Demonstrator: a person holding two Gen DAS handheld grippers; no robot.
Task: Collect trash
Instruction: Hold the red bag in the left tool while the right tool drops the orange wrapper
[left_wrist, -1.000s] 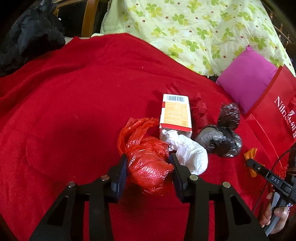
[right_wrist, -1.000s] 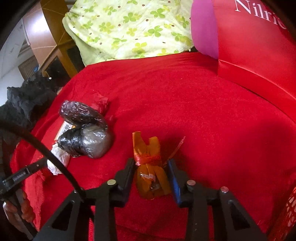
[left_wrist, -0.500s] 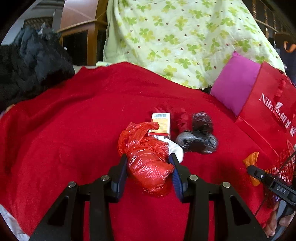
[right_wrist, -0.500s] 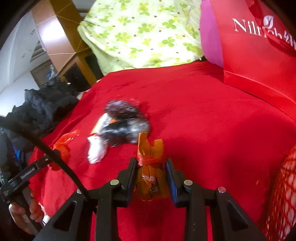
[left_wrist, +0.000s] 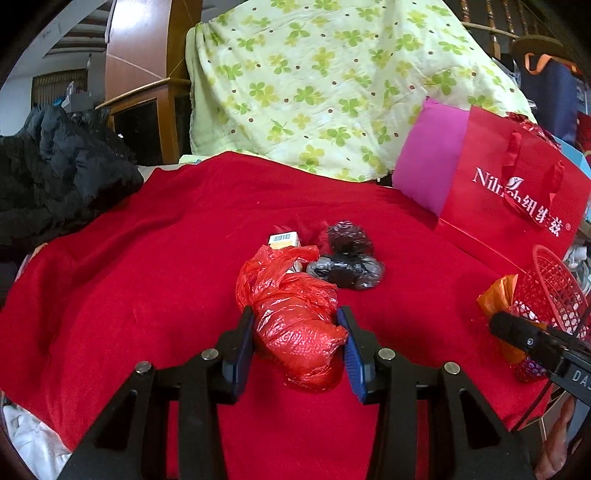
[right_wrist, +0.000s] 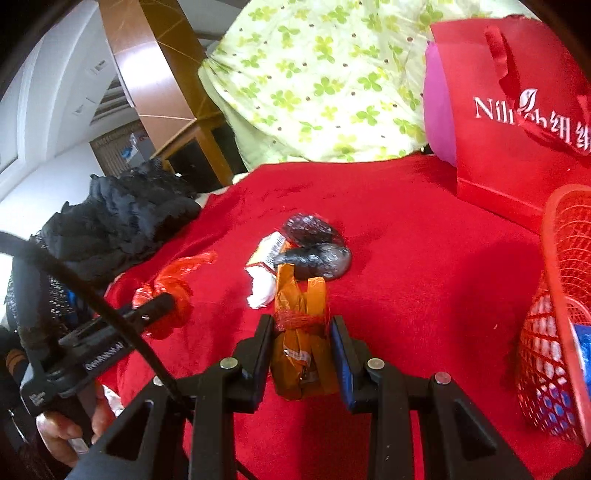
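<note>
My left gripper (left_wrist: 297, 336) is shut on a crumpled red plastic bag (left_wrist: 291, 314), lifted above the red blanket (left_wrist: 147, 277). My right gripper (right_wrist: 301, 345) is shut on an orange plastic bag (right_wrist: 301, 332) tied with red string, also raised off the blanket. On the blanket behind lie a dark grey plastic bundle (left_wrist: 345, 267), a small orange-and-white carton (left_wrist: 283, 239) and, in the right wrist view, a white wad (right_wrist: 263, 286). A red mesh basket (right_wrist: 557, 332) stands at the right, beside my right gripper.
A red paper gift bag (left_wrist: 517, 199) and a magenta pillow (left_wrist: 428, 162) stand at the back right. A green floral quilt (left_wrist: 314, 85) covers the back. Black clothing (left_wrist: 55, 177) is piled at the left. A person's hand (right_wrist: 66, 428) holds the left gripper's handle.
Both grippers have risen and pulled back from the trash pile, each carrying its bag. The red mesh basket has come into view on the right.
</note>
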